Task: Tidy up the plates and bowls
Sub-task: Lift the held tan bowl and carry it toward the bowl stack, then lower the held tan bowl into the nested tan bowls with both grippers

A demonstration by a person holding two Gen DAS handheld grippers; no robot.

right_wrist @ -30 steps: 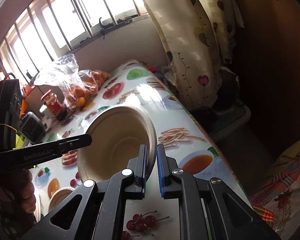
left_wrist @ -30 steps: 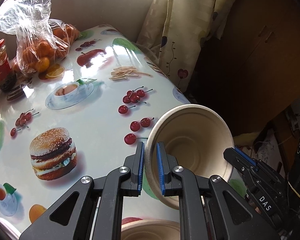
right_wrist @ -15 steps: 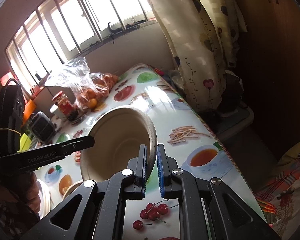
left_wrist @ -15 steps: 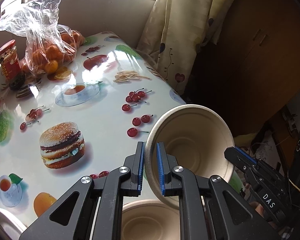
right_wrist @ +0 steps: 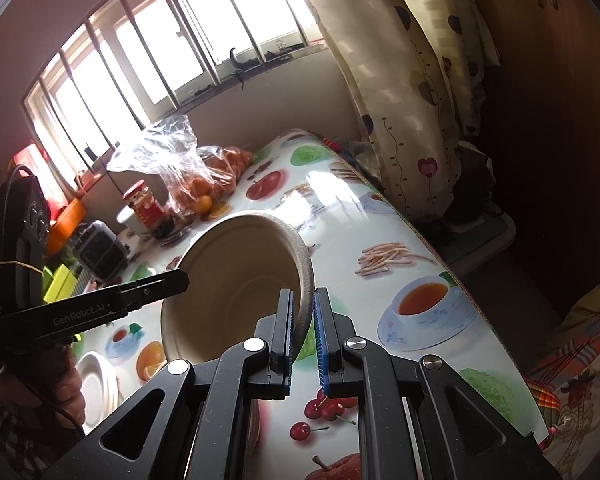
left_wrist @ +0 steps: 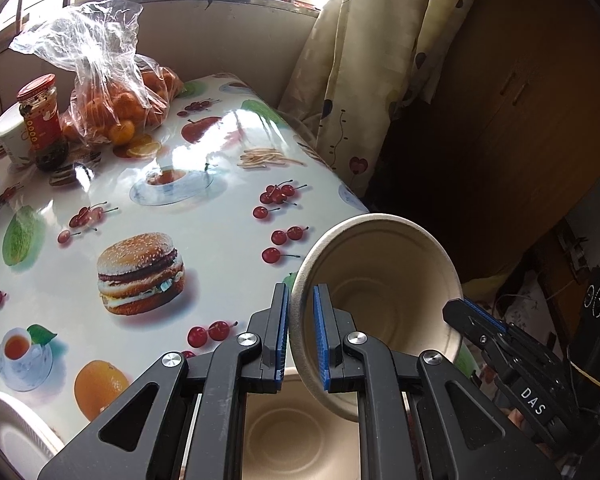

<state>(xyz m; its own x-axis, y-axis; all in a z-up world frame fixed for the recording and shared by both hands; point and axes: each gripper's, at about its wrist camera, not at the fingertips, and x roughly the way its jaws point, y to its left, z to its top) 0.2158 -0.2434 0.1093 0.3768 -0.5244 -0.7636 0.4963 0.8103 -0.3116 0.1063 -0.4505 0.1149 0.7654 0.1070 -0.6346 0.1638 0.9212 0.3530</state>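
Note:
A beige paper bowl (left_wrist: 384, 312) is held in the air over the table's near right edge, tilted on its side. My left gripper (left_wrist: 301, 336) is shut on its left rim. My right gripper (right_wrist: 302, 330) grips the opposite rim of the same bowl (right_wrist: 236, 284); its jaws stand a little wider than before, and the rim still sits between them. A second beige bowl (left_wrist: 300, 428) stands on the table right under the left gripper. White plates (left_wrist: 10, 436) are stacked at the near left; they also show in the right wrist view (right_wrist: 96, 388).
The table (left_wrist: 220, 240) has a glossy food-print cloth. At its far end stand a bag of oranges (left_wrist: 116, 92), a red-lidded jar (left_wrist: 42, 120) and a white cup (left_wrist: 10, 136). A curtain (left_wrist: 364, 60) hangs along the right edge, with a dark wooden cabinet (left_wrist: 520, 120) beyond.
Both grippers have moved back toward the near edge with the bowl, so the second bowl beneath shows more. The right gripper's jaws have widened slightly around the rim.

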